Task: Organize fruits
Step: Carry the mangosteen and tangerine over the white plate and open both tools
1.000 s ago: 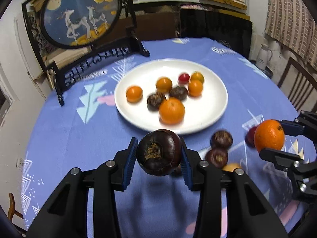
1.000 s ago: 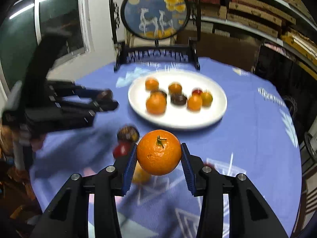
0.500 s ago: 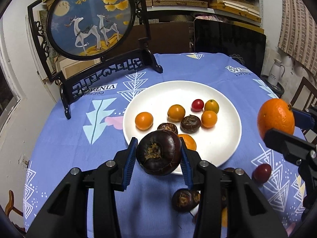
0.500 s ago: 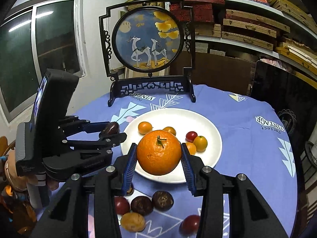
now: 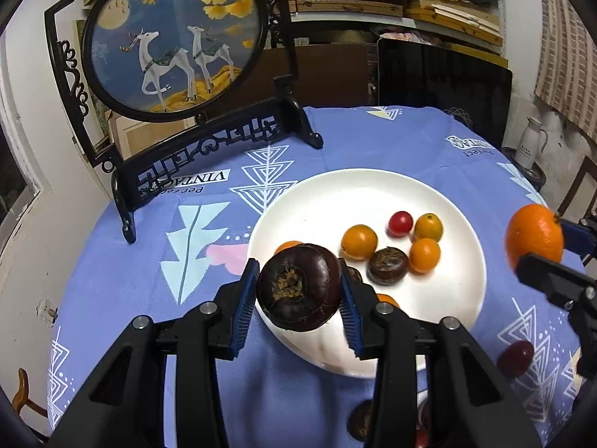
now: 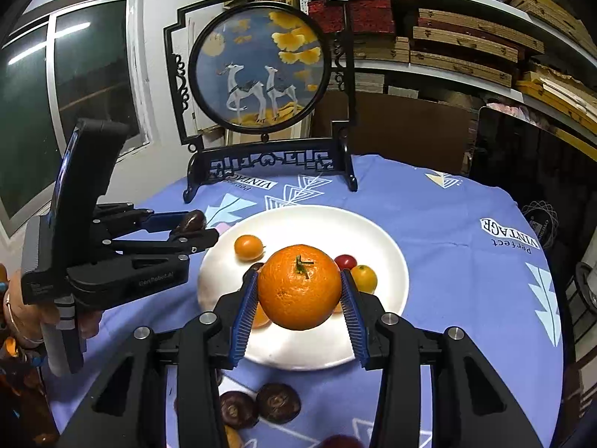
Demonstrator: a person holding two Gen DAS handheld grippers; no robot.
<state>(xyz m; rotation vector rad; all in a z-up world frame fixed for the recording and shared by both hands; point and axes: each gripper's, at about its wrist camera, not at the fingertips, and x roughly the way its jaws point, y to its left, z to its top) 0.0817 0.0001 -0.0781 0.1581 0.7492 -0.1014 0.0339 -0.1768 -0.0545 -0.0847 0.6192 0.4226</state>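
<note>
Both grippers are coming in over the white plate (image 5: 459, 321) now; a second ago they were hanging back over the loose fruit on the cloth. Each one is still carrying its fruit.

Under it all, a round table is wearing a blue tablecloth (image 5: 149, 298) with pale triangle patterns and printed words. At the far side a round picture of two white deer (image 6: 259, 69) is standing in a curly black frame. Behind it, wooden shelves (image 6: 466, 48) are holding stacks of flat boxes, and a dark window (image 6: 67, 86) is showing on the wall.

The plate is smooth and shiny. Small round orange fruits, a red cherry tomato (image 5: 400, 223) and a brown chestnut-like fruit (image 5: 388, 266) are sitting on it.

The left gripper (image 5: 298, 295) is pinching a dark fruit (image 5: 298, 287), round and flat with a rough brown middle. It is sitting right between the ribbed blue pads (image 5: 244, 311), touching both, above the near edge of the plate.

The right gripper (image 6: 299, 296) is squeezing a bumpy orange (image 6: 299, 286) with a green stem on top, also snug between both pads, over the plate.

More dark fruits (image 6: 278, 403) are lying on the cloth near the plate. Some are partly hidden by the grippers, so they may be the same kind as the held one.
</note>
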